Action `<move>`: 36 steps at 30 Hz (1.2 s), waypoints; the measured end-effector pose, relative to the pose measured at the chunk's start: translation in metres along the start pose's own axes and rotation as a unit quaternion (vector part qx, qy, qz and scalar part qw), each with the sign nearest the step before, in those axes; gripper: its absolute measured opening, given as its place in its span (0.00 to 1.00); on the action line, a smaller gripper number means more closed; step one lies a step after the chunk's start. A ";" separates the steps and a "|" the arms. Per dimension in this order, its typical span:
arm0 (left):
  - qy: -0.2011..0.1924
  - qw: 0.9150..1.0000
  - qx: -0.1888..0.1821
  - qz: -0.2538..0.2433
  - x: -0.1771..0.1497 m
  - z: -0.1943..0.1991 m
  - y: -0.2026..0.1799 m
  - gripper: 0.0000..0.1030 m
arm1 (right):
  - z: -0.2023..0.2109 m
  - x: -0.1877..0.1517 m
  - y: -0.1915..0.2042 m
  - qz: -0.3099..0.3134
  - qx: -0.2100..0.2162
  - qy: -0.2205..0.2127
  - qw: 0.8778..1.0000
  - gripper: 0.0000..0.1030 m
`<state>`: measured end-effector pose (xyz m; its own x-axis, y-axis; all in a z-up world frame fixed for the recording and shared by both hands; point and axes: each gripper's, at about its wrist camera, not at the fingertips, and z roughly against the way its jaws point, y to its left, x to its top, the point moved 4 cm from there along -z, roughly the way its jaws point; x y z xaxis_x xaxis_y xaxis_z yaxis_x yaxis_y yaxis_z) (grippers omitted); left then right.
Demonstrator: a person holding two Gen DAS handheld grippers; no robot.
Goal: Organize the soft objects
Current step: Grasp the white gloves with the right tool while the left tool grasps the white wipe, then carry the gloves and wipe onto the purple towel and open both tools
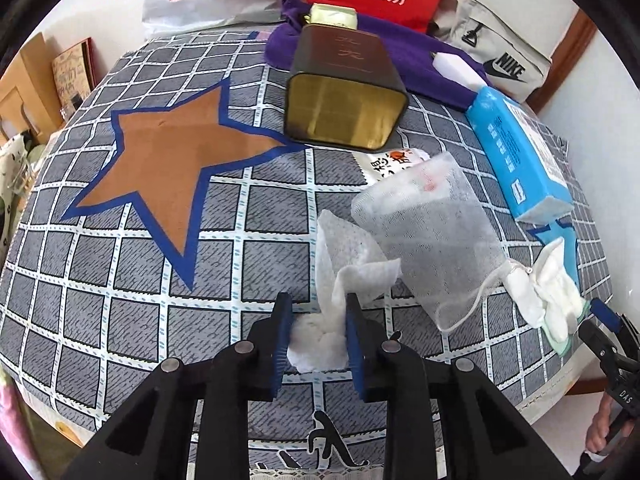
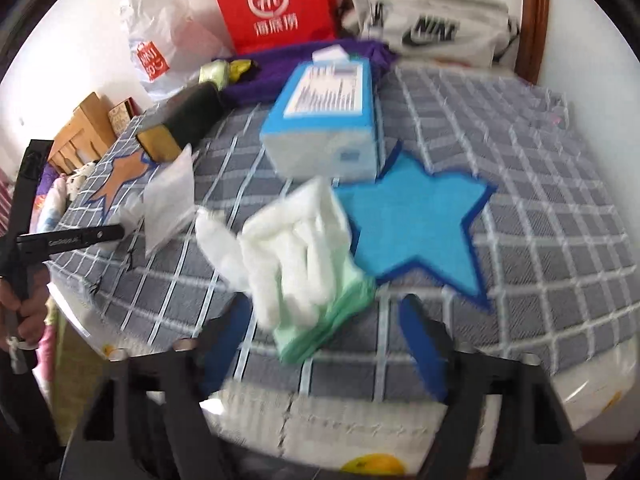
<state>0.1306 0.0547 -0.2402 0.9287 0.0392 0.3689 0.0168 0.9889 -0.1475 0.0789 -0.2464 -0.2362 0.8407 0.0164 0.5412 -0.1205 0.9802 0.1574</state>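
At the bottom of the left wrist view, the left gripper (image 1: pixel 316 340) has its fingers closed on a crumpled white wipe (image 1: pixel 320 346), fluffy and creased. Just beyond lies a sheer mesh drawstring pouch (image 1: pixel 432 236), then an open gold-lined tin (image 1: pixel 344 114) above centre. Only the blurred right wrist view shows the blue star patch (image 2: pixel 416 228); the right gripper (image 2: pixel 324 332) seems spread wide around a rumpled white and green cloth bundle (image 2: pixel 304 264).

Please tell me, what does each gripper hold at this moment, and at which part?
The left gripper pinches the white tissue at its bunched lower end. The right gripper is open around the white and green pad stack, holding nothing.
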 end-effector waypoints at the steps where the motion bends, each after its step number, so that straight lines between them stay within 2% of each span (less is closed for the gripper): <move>1: 0.000 1.000 -0.001 0.001 0.001 0.000 -0.001 0.24 | 0.000 0.004 0.004 0.011 0.000 -0.010 1.000 0.77; 6: -0.002 1.000 -0.002 0.002 0.003 0.002 0.001 0.24 | -0.023 0.016 0.025 0.046 0.014 -0.002 0.999 0.82; 10: -0.001 1.000 -0.001 0.004 0.006 0.002 0.005 0.25 | -0.049 0.014 0.047 0.088 0.000 0.016 0.996 0.82; 13: -0.001 1.000 -0.002 0.009 0.008 0.001 0.007 0.25 | -0.062 0.010 0.054 0.106 -0.031 0.022 0.994 0.81; 14: -0.002 1.000 -0.002 0.011 0.009 0.001 0.009 0.25 | -0.063 0.010 0.053 0.106 -0.033 0.015 0.994 0.77; 15: -0.003 1.000 -0.001 0.013 0.011 0.002 0.010 0.25 | -0.061 0.010 0.050 0.098 -0.032 0.010 0.995 0.65; 16: -0.004 1.000 -0.002 0.015 0.013 0.002 0.012 0.25 | -0.058 0.011 0.045 0.088 -0.036 0.007 0.995 0.58; 18: -0.003 1.000 -0.003 0.015 0.016 0.002 0.013 0.25 | -0.054 0.015 0.034 0.073 -0.039 0.009 0.997 0.36; 19: -0.003 1.000 -0.005 0.015 0.018 0.002 0.013 0.25 | -0.052 0.017 0.029 0.063 -0.034 0.010 0.997 0.31; 20: -0.004 1.000 -0.007 0.017 0.019 0.003 0.014 0.25 | -0.048 0.018 0.024 0.050 -0.022 0.012 0.998 0.21; 21: -0.005 1.000 -0.012 0.020 0.021 0.004 0.015 0.25 | -0.045 0.019 0.020 0.040 -0.014 0.012 0.999 0.15; 26: -0.021 0.999 -0.022 0.023 0.035 0.016 0.014 0.25 | -0.024 0.028 0.007 0.025 -0.030 -0.004 0.999 0.14; 32: -0.048 0.998 -0.026 0.011 0.060 0.035 0.008 0.25 | 0.001 0.058 0.000 0.002 -0.008 -0.038 0.999 0.14; 36: -0.068 0.997 -0.023 0.005 0.079 0.049 0.003 0.25 | 0.012 0.081 0.004 0.013 -0.009 -0.060 0.998 0.14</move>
<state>0.1859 0.0676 -0.1667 0.8704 0.0716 0.4870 0.0275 0.9807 -0.1934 0.1400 -0.2435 -0.1818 0.7678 0.0188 0.6404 -0.1309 0.9831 0.1281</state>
